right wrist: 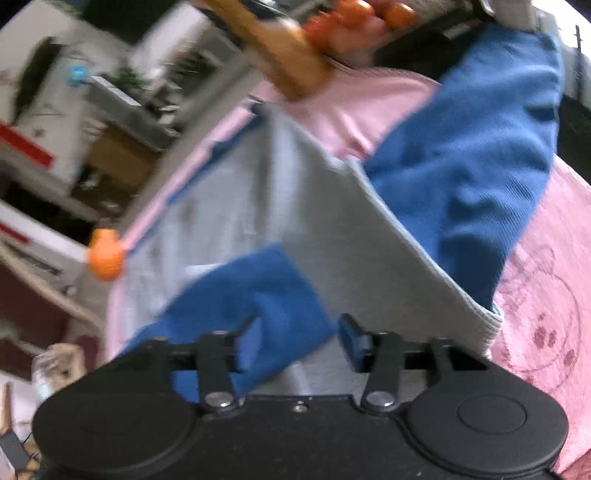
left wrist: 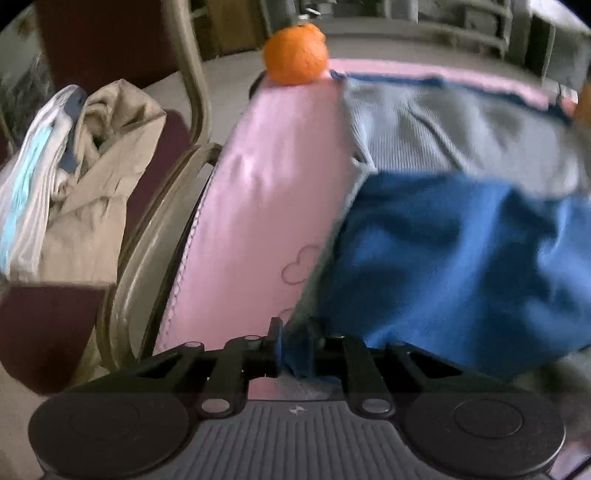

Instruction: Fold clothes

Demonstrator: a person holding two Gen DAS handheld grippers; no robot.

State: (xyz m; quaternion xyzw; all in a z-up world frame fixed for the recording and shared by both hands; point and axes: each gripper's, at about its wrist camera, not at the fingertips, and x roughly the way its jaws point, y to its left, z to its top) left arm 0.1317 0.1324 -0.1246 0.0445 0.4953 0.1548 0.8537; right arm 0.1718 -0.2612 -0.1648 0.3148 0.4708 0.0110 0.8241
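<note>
A grey sweatshirt with blue sleeves (left wrist: pixel 461 125) lies spread on a pink cloth (left wrist: pixel 258 192) that covers the table. My left gripper (left wrist: pixel 295 343) is shut on the edge of a blue sleeve (left wrist: pixel 443 266), which is folded over the grey body. In the right wrist view the grey body (right wrist: pixel 295 206) lies ahead with one blue sleeve (right wrist: pixel 480 155) stretched to the far right and the other blue sleeve (right wrist: pixel 251 299) folded in. My right gripper (right wrist: pixel 299 332) is open, its jaws standing either side of that folded sleeve just above the cloth.
An orange (left wrist: pixel 295 51) sits at the table's far left corner; it also shows in the right wrist view (right wrist: pixel 105 254). A chair (left wrist: pixel 155 206) to the left holds a pile of beige and white clothes (left wrist: pixel 70 177). A wooden tray of oranges (right wrist: pixel 332 26) stands at the far edge.
</note>
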